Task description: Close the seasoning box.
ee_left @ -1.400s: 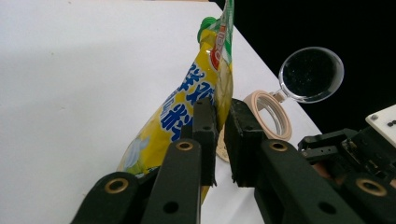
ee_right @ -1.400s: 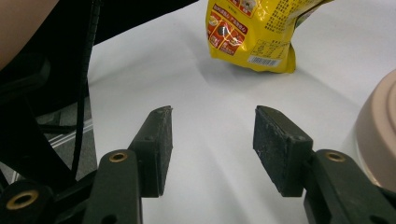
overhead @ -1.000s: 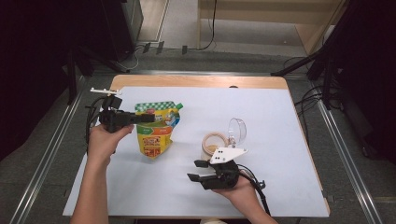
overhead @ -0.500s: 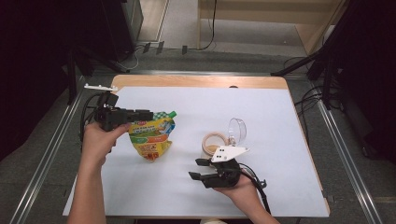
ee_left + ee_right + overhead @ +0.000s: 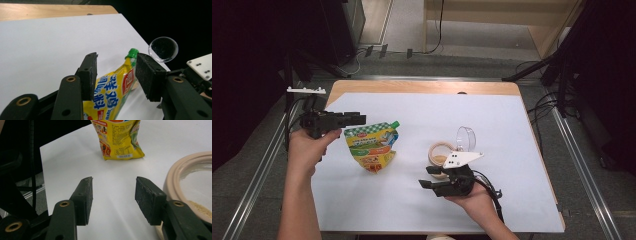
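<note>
While the yellow pouch point(image 5: 371, 146) lies flat on the white sheet point(image 5: 512, 125) at the left of the tabletop point(image 5: 422, 87), green cap toward the far side, the left tongs point(image 5: 358, 119) hover just above its top edge, having just been opening; nothing is pinched, so the pouch appears released. The right tongs point(image 5: 428, 178) rest spread and empty just beside the beige bowl point(image 5: 439, 151) and clear lid point(image 5: 466, 137), apparently on standby. Dark floor and cables surround the table.
</note>
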The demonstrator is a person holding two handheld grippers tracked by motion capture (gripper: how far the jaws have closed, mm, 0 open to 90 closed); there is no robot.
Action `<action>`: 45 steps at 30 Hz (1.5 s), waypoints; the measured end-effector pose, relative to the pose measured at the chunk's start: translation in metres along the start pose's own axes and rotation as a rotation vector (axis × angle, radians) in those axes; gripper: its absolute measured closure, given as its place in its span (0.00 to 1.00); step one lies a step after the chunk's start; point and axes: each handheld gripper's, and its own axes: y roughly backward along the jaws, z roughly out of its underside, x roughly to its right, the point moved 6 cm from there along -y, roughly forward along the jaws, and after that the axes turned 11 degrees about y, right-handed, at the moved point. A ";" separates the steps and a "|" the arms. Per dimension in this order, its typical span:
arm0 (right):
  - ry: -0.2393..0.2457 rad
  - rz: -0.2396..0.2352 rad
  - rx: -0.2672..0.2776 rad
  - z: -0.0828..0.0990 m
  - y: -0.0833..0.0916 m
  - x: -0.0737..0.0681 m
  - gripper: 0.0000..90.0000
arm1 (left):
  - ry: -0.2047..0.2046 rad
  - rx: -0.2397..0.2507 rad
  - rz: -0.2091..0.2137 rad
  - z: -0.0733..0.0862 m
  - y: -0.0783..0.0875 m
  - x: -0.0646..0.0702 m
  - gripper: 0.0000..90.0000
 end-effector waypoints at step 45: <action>-0.143 0.164 -0.007 0.033 0.095 0.075 0.90 | 0.043 0.006 -0.089 0.012 -0.012 -0.055 0.48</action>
